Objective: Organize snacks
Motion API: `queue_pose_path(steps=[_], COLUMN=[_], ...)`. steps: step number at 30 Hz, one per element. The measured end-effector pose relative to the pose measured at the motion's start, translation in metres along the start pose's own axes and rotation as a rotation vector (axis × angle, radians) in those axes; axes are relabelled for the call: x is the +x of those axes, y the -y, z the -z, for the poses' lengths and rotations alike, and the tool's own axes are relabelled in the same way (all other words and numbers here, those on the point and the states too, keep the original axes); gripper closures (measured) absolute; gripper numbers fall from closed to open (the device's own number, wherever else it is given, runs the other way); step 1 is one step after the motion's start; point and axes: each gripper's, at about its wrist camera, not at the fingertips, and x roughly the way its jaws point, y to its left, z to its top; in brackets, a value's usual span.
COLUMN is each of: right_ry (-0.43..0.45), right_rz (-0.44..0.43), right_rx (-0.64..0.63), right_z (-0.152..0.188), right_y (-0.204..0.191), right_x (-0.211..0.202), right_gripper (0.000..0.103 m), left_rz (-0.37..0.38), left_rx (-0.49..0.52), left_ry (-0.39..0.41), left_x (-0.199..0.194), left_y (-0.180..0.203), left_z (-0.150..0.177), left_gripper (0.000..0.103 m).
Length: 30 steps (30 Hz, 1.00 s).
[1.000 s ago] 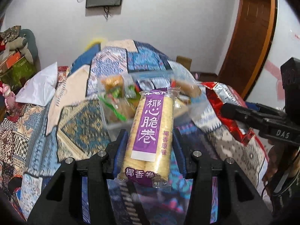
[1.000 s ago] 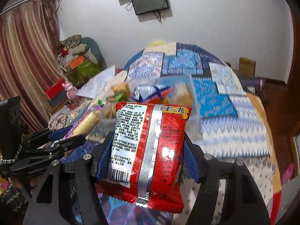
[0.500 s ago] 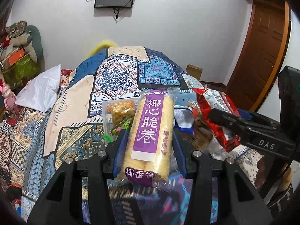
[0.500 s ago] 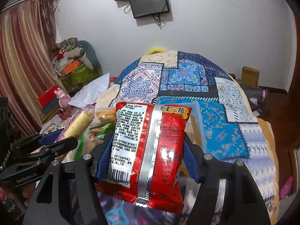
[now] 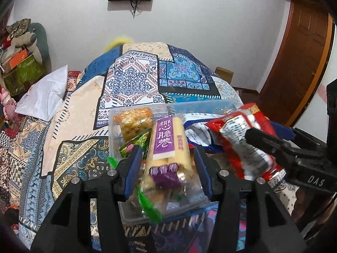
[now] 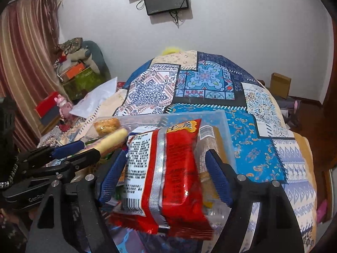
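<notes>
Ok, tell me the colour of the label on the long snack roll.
Purple, with white lettering, on the snack roll; left wrist view shows it best.

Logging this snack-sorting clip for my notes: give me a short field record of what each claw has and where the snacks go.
surface: patchwork bedspread
container: clear plastic bin, already holding several snacks
left claw: open, pads apart from the purple-label roll pack, which is tilted over the bin
right claw: open around the red snack bag, over the bin
in bin: orange crispy cake pack, green wrapped snack
</notes>
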Motion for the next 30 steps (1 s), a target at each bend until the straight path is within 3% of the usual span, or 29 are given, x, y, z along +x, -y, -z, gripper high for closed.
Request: queue_pose_path(steps=[15,17,21,23,26,28,30], right_ry=[0.123,0.154,0.219,0.254,0.284,0.303,0.332], right_rz=[-0.022,-0.019,-0.017,-0.002,0.009,0.009,0.023], right_rx=[-0.041,-0.046,-0.058,-0.075,-0.092,-0.089,-0.087], right_z=[-0.004,-0.002,0.003,0.005,0.005,0.006,0.009], right_y=[-0.023,-0.027,-0.035,-0.041,-0.047,-0.048,-0.049], right_x=[-0.105,-0.122,-0.151,-0.163,-0.175,-0.180,-0.184], right_gripper=[0.028,0.028,0.016,0.016,0.014,0.003,0.000], left_rz=[-0.031,-0.035,-0.064,-0.075,-0.094,-0.106,-0.116], left_rx=[0.020,0.016,0.043,0.046,0.052,0.057,0.058], left_ry=[0.207,0.246,0.332,0.361,0.407,0.430,0.441], left_x=[-0.133,-0.152,-0.185,-0.197,-0.211,-0.217,-0.221], left_y=[0.019,0.023,0.037,0.042,0.047,0.049,0.051], left_z=[0.008,0.012,0.019,0.021,0.025,0.028,0.030], left_gripper=[0.051,0.038,0.032,0.019,0.009,0.004,0.003])
